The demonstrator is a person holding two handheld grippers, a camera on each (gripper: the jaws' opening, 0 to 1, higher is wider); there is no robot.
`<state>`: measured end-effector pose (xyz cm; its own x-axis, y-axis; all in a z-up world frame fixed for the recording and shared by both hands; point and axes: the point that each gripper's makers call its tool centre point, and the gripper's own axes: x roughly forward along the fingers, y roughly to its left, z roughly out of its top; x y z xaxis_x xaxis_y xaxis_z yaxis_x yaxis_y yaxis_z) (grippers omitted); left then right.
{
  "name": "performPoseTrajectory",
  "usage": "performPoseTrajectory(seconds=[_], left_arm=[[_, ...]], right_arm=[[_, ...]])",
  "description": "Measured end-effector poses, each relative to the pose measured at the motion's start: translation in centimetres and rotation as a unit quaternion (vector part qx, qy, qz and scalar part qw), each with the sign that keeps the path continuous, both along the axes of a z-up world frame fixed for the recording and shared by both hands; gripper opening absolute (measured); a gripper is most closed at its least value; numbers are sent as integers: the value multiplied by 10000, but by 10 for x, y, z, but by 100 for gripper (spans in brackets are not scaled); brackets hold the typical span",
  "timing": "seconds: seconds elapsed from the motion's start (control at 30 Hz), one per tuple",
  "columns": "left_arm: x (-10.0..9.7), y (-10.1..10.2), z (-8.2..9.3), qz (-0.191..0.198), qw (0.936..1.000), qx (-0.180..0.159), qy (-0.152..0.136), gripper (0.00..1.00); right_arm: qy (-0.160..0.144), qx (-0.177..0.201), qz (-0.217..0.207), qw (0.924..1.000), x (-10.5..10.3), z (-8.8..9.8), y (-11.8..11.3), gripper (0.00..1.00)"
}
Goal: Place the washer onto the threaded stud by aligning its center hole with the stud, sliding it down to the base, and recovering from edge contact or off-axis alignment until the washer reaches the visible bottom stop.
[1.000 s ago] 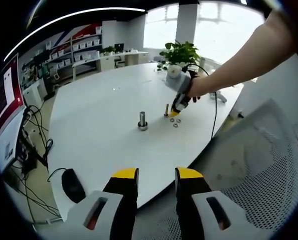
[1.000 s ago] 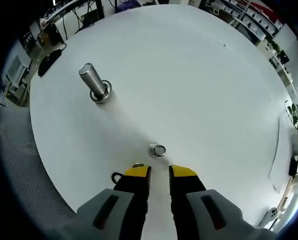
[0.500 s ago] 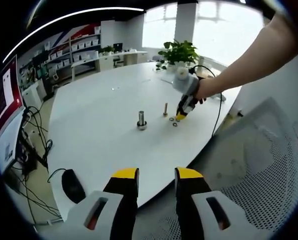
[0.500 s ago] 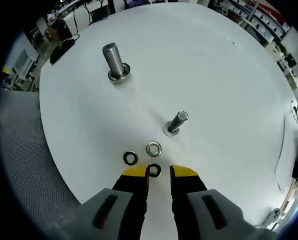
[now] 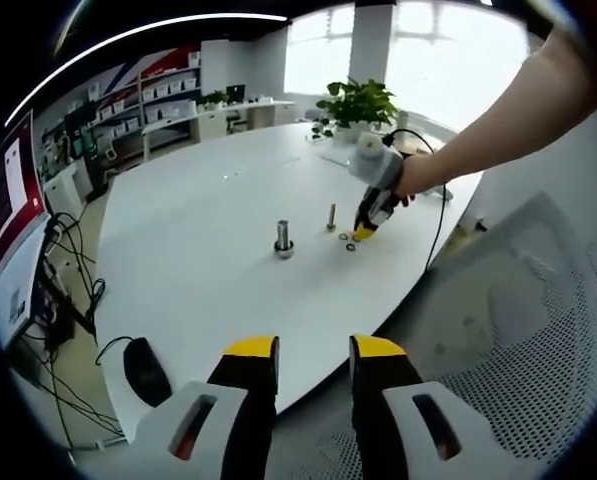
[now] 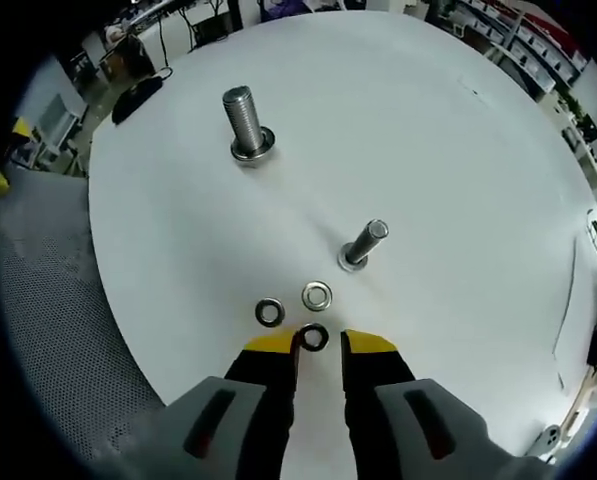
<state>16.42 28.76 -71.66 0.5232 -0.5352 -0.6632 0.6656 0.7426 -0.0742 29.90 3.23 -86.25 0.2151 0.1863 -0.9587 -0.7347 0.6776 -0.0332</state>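
Three washers lie on the table point(image 6: 458, 150); my right tongs point(image 6: 318, 343) have backed off slightly and hang open, a dark washer point(image 6: 313, 337) between the tips, ungripped. Beyond stand the thin stud point(image 6: 363, 243) and thick bolt point(image 6: 247, 122). Left tongs point(image 5: 313, 350) idle, open.

3 washers point(image 6: 316, 296) on table point(image 6: 458, 180), small stud point(image 6: 363, 244) just behind, big stud point(image 6: 246, 122) further back-left.

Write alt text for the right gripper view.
The right gripper, jaws open, hangs over a dark metal washer lying between its yellow tips on a white round table. Two more washers lie beyond, then a slim threaded stud and a thicker bolt.
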Motion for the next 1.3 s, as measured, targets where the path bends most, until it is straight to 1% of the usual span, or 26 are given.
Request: performPoseTrajectory(seconds=[0.17, 0.27, 0.33, 0.47, 0.7, 0.77, 0.83, 0.9, 0.97, 1.03, 1.1, 1.2, 1.23, 1.3], left_arm=[[0, 0, 0, -3, 10000, 5, 13, 26], [0, 0, -1, 3, 10000, 5, 18, 26], [0, 0, -1, -1, 10000, 14, 24, 26], [-1, 0, -1, -12, 10000, 8, 35, 26], [-1, 0, -1, -6, 10000, 14, 37, 25], [-1, 0, -2, -14, 10000, 18, 41, 25], [-1, 0, -1, -10, 10000, 17, 34, 25], [0, 1, -1, 3, 10000, 10, 31, 25], [0, 1, -1, 6, 10000, 13, 36, 25], [-1, 1, -1, 0, 10000, 16, 33, 25], [-1, 1, -1, -2, 10000, 22, 38, 25], [0, 1, -1, 8, 10000, 21, 30, 25], [0, 1, -1, 12, 10000, 18, 27, 25], [-1, 1, -1, 14, 10000, 17, 29, 25]], right_arm=[[120, -30, 74, 9999, -6, -5, -1, 19], [76, 13, 73, 9999, -4, -4, 1, 19], [60, 22, 162, 9998, -4, -3, 2, 19], [148, 35, 222, 9996, -4, -3, 2, 19], [430, -378, 556, 9968, -4, -4, 4, 18], [507, -573, 724, 9944, -3, -5, 2, 16], [592, -676, 755, 9931, -3, -5, 3, 16], [655, -767, 771, 9919, -2, -6, 3, 16], [744, -812, 671, 9916, 0, -7, 2, 16], [815, -882, 707, 9902, 0, -7, 1, 15], [870, -960, 610, 9897, 1, -8, 0, 15], [875, -1157, 453, 9884, -1, -9, 0, 15], [809, -1218, 577, 9876, 2, -10, -2, 15], [760, -1280, 565, 9872, -1, -10, -1, 15]])
